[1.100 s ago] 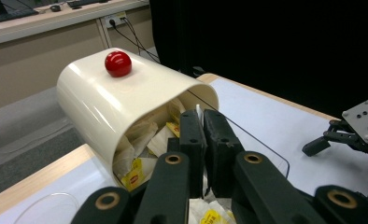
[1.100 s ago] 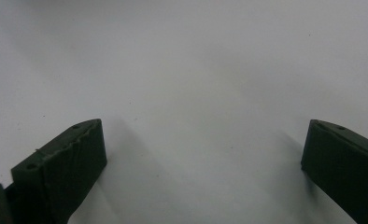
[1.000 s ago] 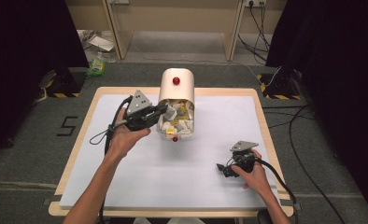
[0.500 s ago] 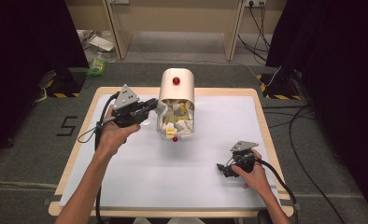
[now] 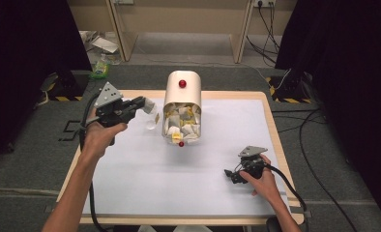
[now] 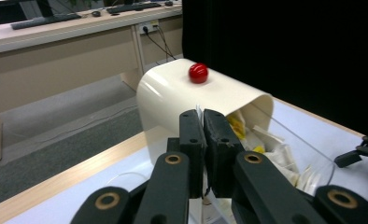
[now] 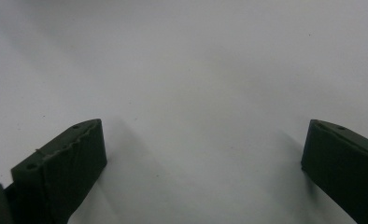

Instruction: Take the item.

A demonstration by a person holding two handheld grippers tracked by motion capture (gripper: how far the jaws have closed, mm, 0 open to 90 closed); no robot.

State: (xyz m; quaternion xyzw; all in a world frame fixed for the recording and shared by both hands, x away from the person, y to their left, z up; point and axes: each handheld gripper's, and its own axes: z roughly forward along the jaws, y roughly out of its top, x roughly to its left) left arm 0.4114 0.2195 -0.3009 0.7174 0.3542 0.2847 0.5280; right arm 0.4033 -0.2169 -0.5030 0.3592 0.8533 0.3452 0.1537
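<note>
From the high view, a cream box [image 5: 182, 91] with a round top and a red knob [image 5: 182, 83] lies on the white table [image 5: 188, 193], and its clear front is full of white and yellow tea bags [image 5: 181, 124]. The left gripper [image 5: 141, 102] is held up in the air to the left of the box, a little way off from it, with its tips pointing toward the box. Its two black jaws are pressed together on one tea bag [image 5: 149, 106], which sticks out white at the tips, and a thin string with a small yellow tag [image 5: 156, 117] hangs down from it over the table. The right gripper [image 5: 231, 175] rests low on the table near the front right side, well apart from the box and from the tea bag. In the left gripper view, the left gripper [image 6: 203, 122] has its two jaws squeezed tight side by side, and a thin white edge of the tea bag [image 6: 198, 110] peeks up between the tips. The cream box [image 6: 173, 100] with its red knob [image 6: 198, 73] sits just behind the tips, and the pile of tea bags [image 6: 266, 144] shows in its clear front on the right. In the right gripper view, the right gripper [image 7: 203, 144] has its jaws spread wide apart, with just the bare white table [image 7: 196, 70] between them.
</note>
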